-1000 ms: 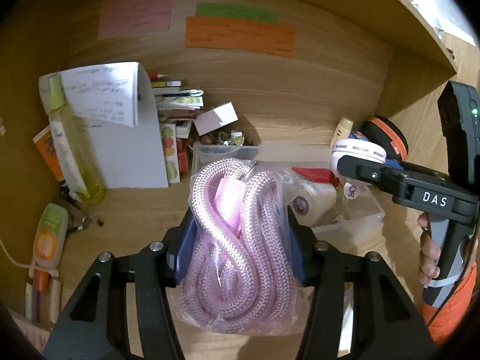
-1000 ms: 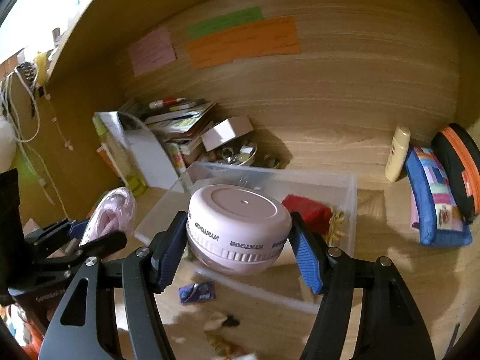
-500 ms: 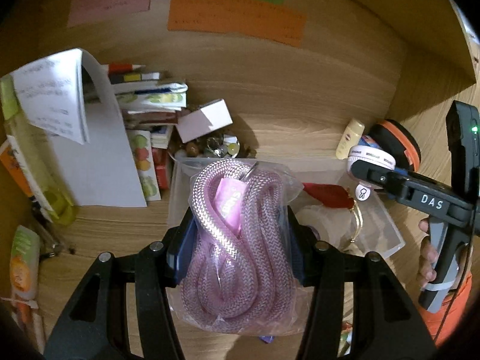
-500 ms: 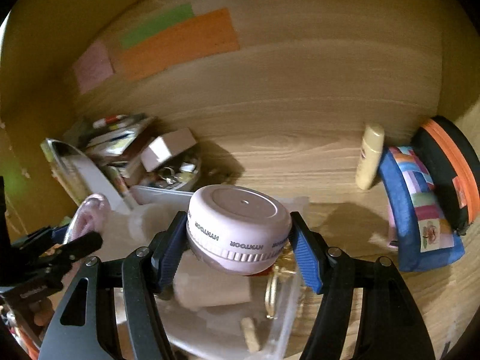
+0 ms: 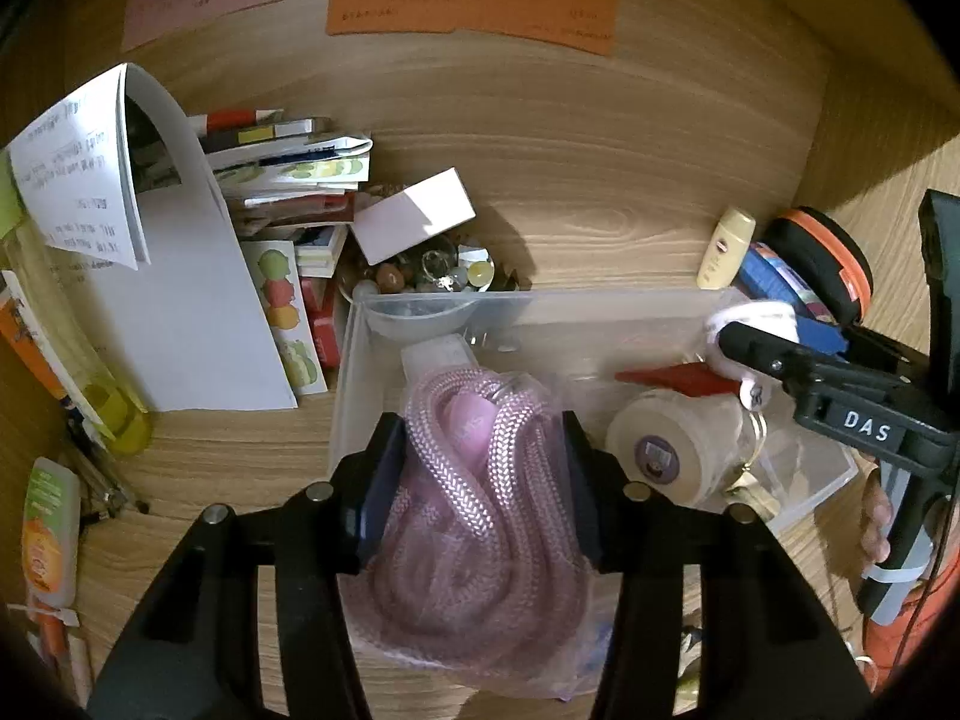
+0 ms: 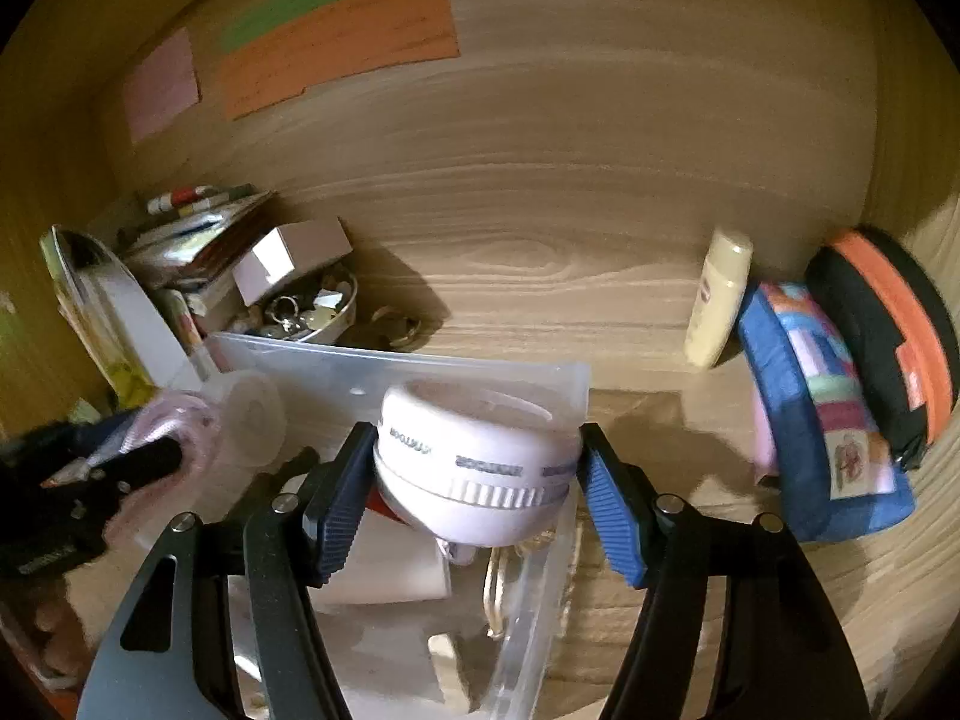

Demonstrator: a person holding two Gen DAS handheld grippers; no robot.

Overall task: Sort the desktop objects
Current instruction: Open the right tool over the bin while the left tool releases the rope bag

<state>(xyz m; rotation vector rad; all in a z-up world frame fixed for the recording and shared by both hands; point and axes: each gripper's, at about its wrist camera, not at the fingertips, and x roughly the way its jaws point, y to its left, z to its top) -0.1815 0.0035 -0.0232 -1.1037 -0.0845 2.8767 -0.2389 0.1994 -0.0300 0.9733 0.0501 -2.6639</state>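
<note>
Holding clutter: clear bin [image 5: 354,372]

Bare desk [image 6: 540,276] behind clear bin [image 6: 420,366]; paper clutter [image 5: 180,252] left, pouches [image 6: 828,408] right.

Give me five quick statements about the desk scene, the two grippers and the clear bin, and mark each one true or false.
1. The left gripper holds a bagged pink rope. True.
2. The right gripper is empty. False: a round white device sits between its blue pads.
3. The clear bin is empty. False: it already holds a white roll and a red item, among other things.
4. An orange note is stuck on the back wall. True.
5. The cream bottle lies inside the bin. False: it stands outside, by the blue pouch.
</note>
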